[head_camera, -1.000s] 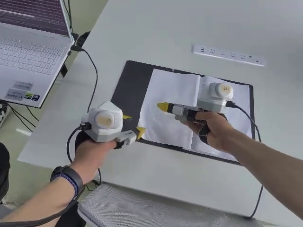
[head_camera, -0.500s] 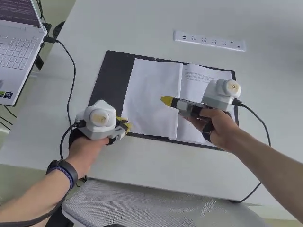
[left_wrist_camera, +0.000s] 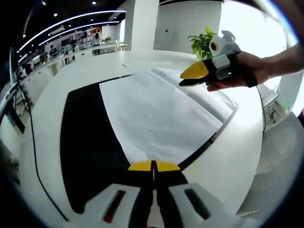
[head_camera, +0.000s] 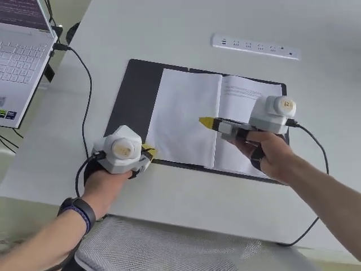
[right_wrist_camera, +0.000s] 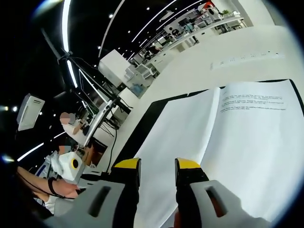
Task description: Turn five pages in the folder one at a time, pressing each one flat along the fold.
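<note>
The black folder (head_camera: pixel 134 96) lies open on the white table, with a blank white page (head_camera: pixel 186 113) on the left of the fold and a printed page (head_camera: pixel 251 93) on the right. My left gripper (head_camera: pixel 150 152) is shut and empty, its yellow tips (left_wrist_camera: pixel 154 166) at the folder's front edge by the blank page's near corner. My right gripper (head_camera: pixel 206 121) hovers over the blank page just left of the fold. Its jaws are open with nothing between them (right_wrist_camera: pixel 156 164). The left gripper view also shows the right gripper (left_wrist_camera: pixel 195 72).
A laptop (head_camera: pixel 17 51) sits at the table's far left, and a black cable (head_camera: pixel 86 84) runs from it toward my left hand. A white power strip (head_camera: pixel 256 47) lies beyond the folder. A grey mesh chair (head_camera: pixel 169 248) stands below the table's near edge.
The head camera has shifted. The right gripper has moved right across the blank page, closer to the fold. The left gripper stays by the page's near left corner.
</note>
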`<state>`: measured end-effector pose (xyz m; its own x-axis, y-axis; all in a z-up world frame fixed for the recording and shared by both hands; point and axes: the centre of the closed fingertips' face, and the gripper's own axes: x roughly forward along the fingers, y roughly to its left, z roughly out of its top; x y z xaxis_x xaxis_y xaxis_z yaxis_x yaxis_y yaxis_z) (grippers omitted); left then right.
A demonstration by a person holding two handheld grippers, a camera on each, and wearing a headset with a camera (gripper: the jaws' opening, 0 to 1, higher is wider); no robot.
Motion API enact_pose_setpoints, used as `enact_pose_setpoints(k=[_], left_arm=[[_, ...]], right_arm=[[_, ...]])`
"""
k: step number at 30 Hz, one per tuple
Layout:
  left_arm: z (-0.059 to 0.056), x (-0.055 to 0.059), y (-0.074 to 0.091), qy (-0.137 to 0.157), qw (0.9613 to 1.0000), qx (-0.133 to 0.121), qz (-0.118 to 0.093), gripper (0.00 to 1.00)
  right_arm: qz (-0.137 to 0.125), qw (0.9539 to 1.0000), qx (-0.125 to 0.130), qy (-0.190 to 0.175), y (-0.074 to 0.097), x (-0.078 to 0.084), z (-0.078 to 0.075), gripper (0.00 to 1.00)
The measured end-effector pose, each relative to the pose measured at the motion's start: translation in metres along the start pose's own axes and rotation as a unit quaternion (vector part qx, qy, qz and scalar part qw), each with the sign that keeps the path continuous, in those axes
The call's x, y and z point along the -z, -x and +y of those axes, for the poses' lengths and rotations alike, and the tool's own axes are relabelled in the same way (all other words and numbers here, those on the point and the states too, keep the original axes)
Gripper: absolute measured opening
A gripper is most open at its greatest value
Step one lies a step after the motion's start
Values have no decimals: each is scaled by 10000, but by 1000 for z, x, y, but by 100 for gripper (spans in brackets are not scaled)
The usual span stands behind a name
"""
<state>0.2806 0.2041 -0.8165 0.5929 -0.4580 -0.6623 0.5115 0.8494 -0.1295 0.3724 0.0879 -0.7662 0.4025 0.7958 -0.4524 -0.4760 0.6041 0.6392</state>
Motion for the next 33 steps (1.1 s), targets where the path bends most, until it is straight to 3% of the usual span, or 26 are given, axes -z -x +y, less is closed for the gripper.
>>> enact_pose_setpoints(k=[6,11,21,23,27,33], left_arm=[[0,0,0,127,9999,-9,17,0],[1,0,0,132,9999,-45,16,0],[2,1,-2,193,9998,-46,23,0],[3,1,-3,219,9997,-61,9,0],[3,1,-3,228,9997,-48,-1,0],[3,2,-4,223,9997,-41,2,0]], right_arm=[[-105,9999,74,80,-6,-24,-11,24],[-223,9996,169,13,-12,-34,-19,20],[-166,9986,332,-389,-24,-23,-36,3],[-174,9987,313,-376,-26,-23,-46,0],[-233,9983,255,-468,-21,-23,-35,0],[-193,9989,173,-402,-20,-24,-33,0]])
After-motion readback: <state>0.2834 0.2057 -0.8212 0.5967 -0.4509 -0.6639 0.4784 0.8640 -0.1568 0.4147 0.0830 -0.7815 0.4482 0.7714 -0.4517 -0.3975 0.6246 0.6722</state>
